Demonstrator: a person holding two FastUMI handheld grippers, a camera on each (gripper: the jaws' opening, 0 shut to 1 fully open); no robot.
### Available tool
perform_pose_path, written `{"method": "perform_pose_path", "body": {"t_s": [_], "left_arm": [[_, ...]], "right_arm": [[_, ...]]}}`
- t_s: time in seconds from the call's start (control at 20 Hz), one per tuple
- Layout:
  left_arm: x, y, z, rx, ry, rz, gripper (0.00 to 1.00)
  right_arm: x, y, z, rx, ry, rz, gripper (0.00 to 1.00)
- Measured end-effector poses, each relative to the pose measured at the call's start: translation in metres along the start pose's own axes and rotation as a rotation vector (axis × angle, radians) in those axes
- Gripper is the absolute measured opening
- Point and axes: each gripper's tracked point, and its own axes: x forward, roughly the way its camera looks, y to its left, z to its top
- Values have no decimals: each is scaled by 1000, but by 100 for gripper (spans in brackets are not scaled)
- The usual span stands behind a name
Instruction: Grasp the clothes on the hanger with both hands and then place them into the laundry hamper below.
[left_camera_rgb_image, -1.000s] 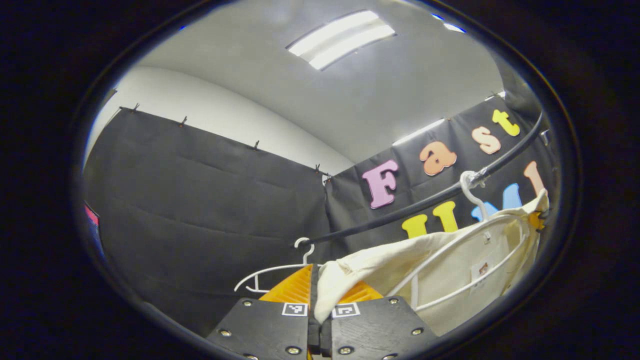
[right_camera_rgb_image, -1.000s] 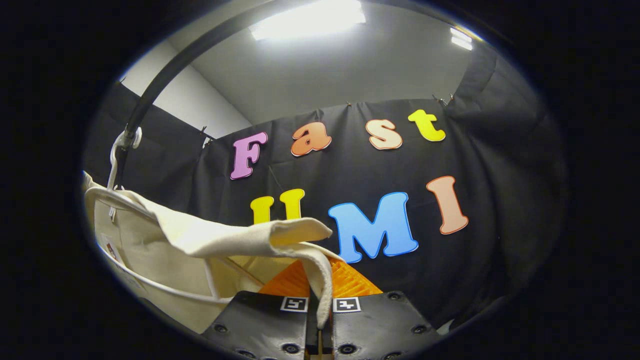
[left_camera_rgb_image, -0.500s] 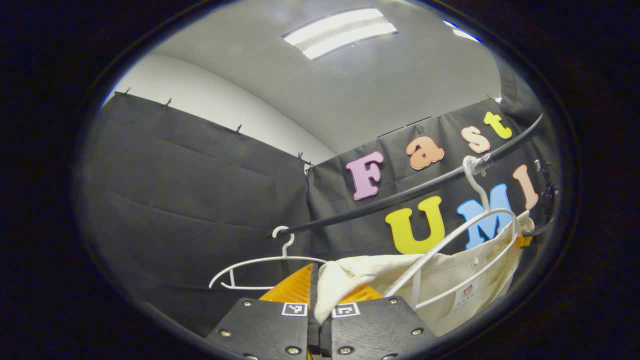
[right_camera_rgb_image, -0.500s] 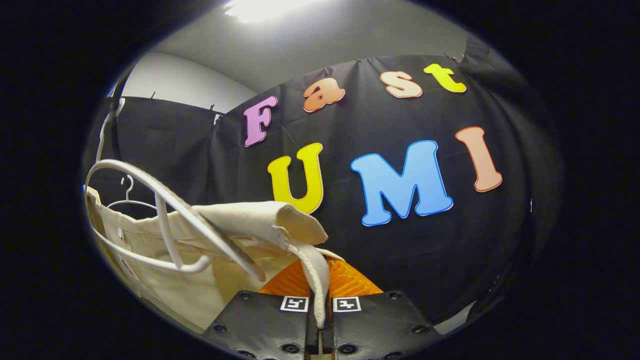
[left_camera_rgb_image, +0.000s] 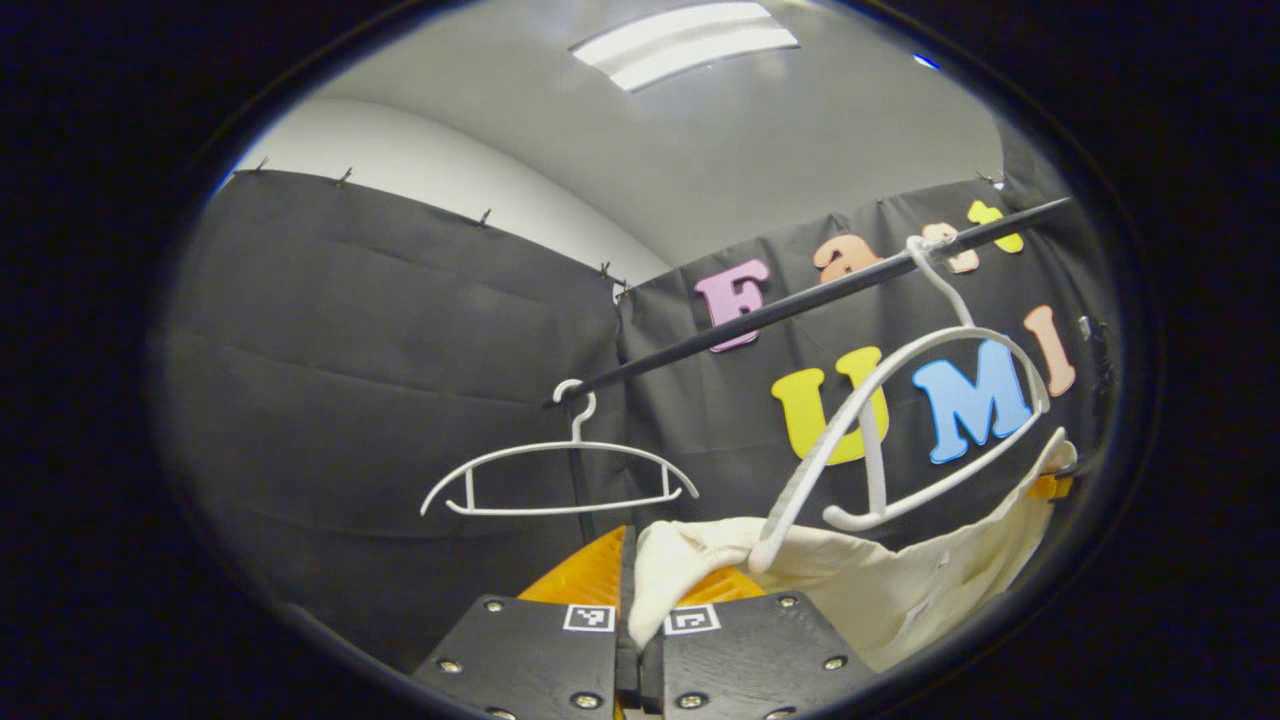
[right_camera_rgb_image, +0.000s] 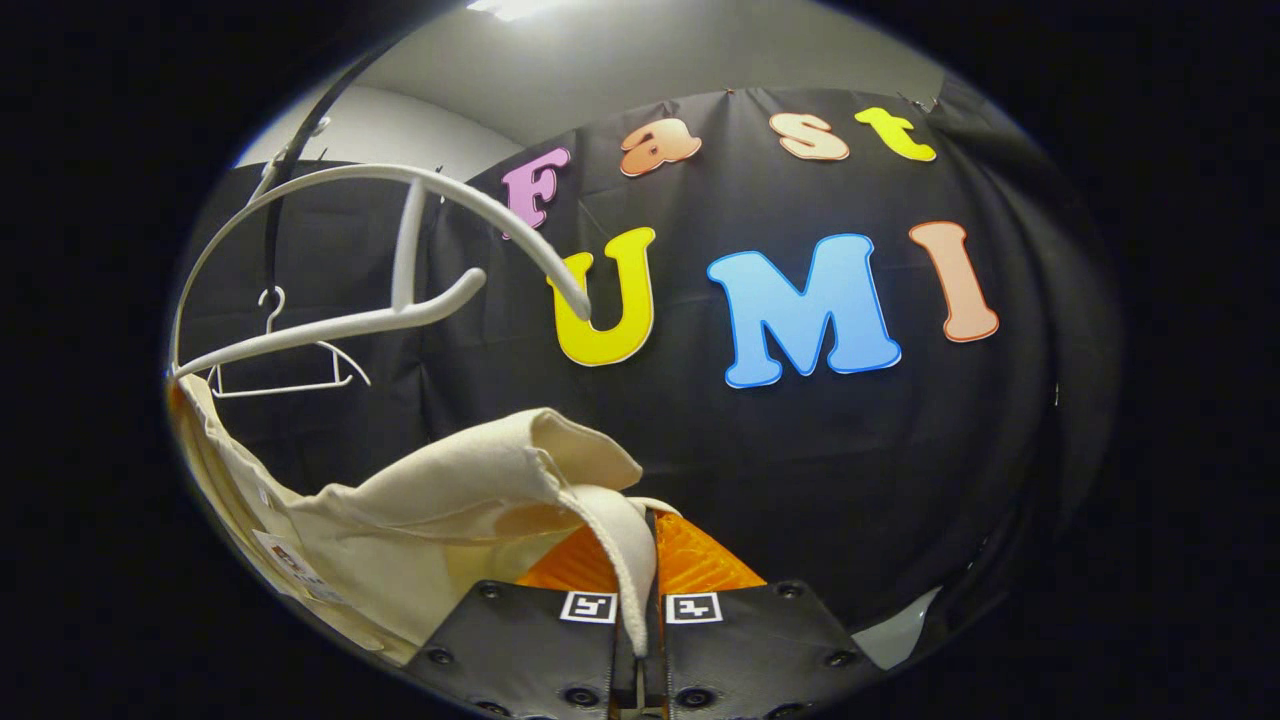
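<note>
A cream garment (left_camera_rgb_image: 880, 580) hangs stretched between my two grippers, just below a white hanger (left_camera_rgb_image: 900, 420) that dangles tilted from the black rail (left_camera_rgb_image: 800, 305). My left gripper (left_camera_rgb_image: 640, 625) is shut on one shoulder of the cloth. In the right gripper view the same cream garment (right_camera_rgb_image: 450, 500) sags to the left, and my right gripper (right_camera_rgb_image: 640, 630) is shut on its other shoulder. The white hanger (right_camera_rgb_image: 400, 250) hangs bare above the cloth there, its lower tip free of the fabric.
A second, bare white hanger (left_camera_rgb_image: 560, 485) hangs farther along the rail, also seen as the small far hanger (right_camera_rgb_image: 285, 360) in the right gripper view. Black cloth walls close the booth. Ceiling lights (left_camera_rgb_image: 690, 40) shine overhead.
Both grippers have come down with the garment. The cloth has slid off the white hanger, which now swings bare above it.
</note>
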Motion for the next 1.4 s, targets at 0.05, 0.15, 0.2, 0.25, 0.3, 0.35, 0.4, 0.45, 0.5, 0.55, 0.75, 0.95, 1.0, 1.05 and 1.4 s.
{"method": "perform_pose_path", "body": {"t_s": [0.05,0.15,0.2,0.25,0.3,0.35,0.4,0.45,0.5,0.55,0.75,0.95,1.0,1.05,1.4], "left_arm": [[-5,1,-2,-1,5,0,2],[-16,3,-8,-7,15,-8,2],[-23,2,-12,-7,25,-20,3],[-31,3,-16,-3,32,-32,3],[-38,2,-20,-3,38,-45,3],[-46,-1,-22,-9,42,-64,3],[-54,-6,-22,-20,46,-84,2],[-62,-13,-22,-32,48,-107,2],[-69,-20,-20,-43,51,-128,3],[-76,-26,-19,-53,54,-150,3],[-107,-42,-15,-116,61,-234,3],[-125,-49,0,-169,47,-293,3],[-128,-53,8,-182,38,-306,3],[-132,-54,16,-192,24,-319,3],[-153,-48,64,-261,-75,-370,2]], "right_arm": [[-9,3,-4,-3,2,1,4],[-25,11,-10,-6,9,5,4],[-34,16,-14,-7,15,7,4],[-44,23,-16,-5,18,14,4],[-54,31,-18,-4,18,22,5],[-64,42,-18,-5,17,36,5],[-75,53,-16,-10,15,51,5],[-86,65,-14,-16,11,70,5],[-98,78,-13,-24,7,88,5],[-110,90,-12,-31,1,106,5],[-150,140,-7,-52,-10,179,6],[-185,183,1,-27,-20,242,6],[-191,196,3,-26,-26,262,6],[-200,206,9,-29,-37,276,6],[-242,253,38,29,-114,374,6]]}}
